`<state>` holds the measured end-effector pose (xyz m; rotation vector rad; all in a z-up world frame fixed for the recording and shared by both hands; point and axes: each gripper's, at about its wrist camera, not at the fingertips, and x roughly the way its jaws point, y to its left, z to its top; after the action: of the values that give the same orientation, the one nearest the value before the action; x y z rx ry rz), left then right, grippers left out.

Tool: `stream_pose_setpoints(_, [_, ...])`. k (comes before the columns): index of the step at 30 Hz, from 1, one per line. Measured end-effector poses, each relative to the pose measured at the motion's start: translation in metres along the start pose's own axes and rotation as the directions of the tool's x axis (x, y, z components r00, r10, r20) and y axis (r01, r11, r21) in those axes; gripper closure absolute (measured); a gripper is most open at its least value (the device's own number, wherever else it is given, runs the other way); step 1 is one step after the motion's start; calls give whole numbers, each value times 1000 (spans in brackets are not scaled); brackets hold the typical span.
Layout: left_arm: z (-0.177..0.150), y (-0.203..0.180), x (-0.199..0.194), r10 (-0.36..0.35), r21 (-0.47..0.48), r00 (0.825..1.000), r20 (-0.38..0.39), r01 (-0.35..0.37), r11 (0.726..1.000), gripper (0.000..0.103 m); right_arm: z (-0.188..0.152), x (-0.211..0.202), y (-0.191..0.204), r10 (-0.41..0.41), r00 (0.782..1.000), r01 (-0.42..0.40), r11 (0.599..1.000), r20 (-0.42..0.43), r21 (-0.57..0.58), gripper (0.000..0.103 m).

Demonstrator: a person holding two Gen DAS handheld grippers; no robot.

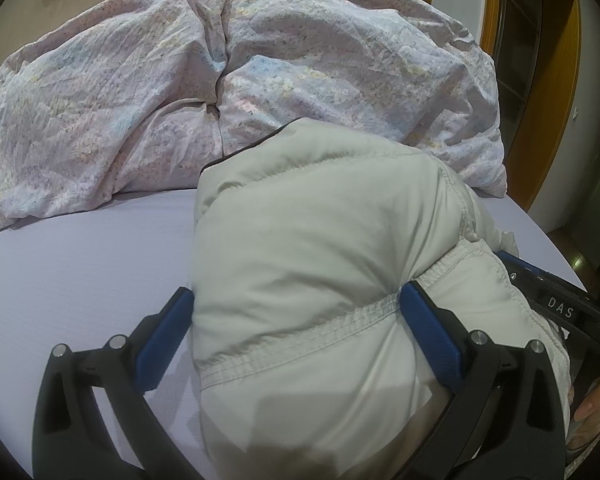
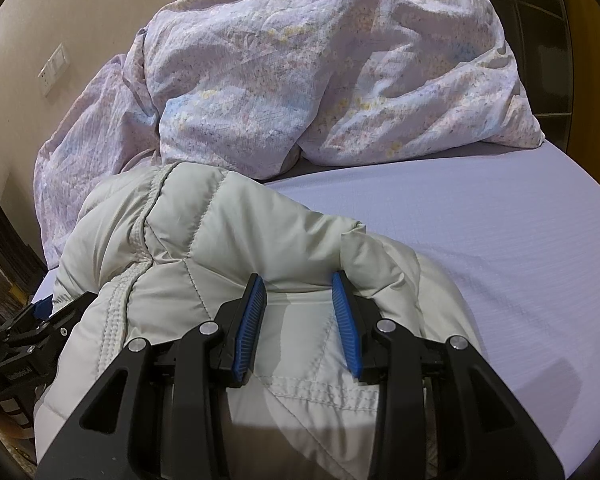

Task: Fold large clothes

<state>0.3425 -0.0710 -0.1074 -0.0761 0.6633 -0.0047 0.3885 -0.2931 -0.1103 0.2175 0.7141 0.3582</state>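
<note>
A pale grey-beige puffer jacket [image 1: 308, 240] lies bunched on the lavender bed sheet [image 1: 80, 272]. My left gripper [image 1: 296, 300] straddles a thick fold of it, its blue pads wide apart and pressed against both sides of the bundle. In the right wrist view the same jacket [image 2: 204, 232] fills the lower left. My right gripper [image 2: 298, 280] has its blue pads closed part way on a raised fold of the jacket. The right gripper's body [image 1: 556, 304] shows at the left view's right edge, and the left gripper [image 2: 32, 328] shows at the right view's left edge.
A crumpled pink floral duvet [image 1: 220, 80] is heaped at the back of the bed, also in the right wrist view [image 2: 320, 80]. A wooden door frame [image 1: 556, 120] stands at the right. Bare sheet [image 2: 500, 260] lies right of the jacket.
</note>
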Motion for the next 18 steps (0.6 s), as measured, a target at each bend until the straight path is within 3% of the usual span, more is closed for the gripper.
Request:
stream_pose_setpoints(14, [3, 0, 5, 15, 2, 1000, -8, -15, 1000, 2, 3, 1, 1, -10, 1000, 10, 1000, -2, 4, 66])
stream_pose_setpoints(18, [6, 9, -12, 17, 1, 1000, -7, -17, 1000, 2, 1, -25, 7, -50, 999, 50, 998, 8, -26, 65])
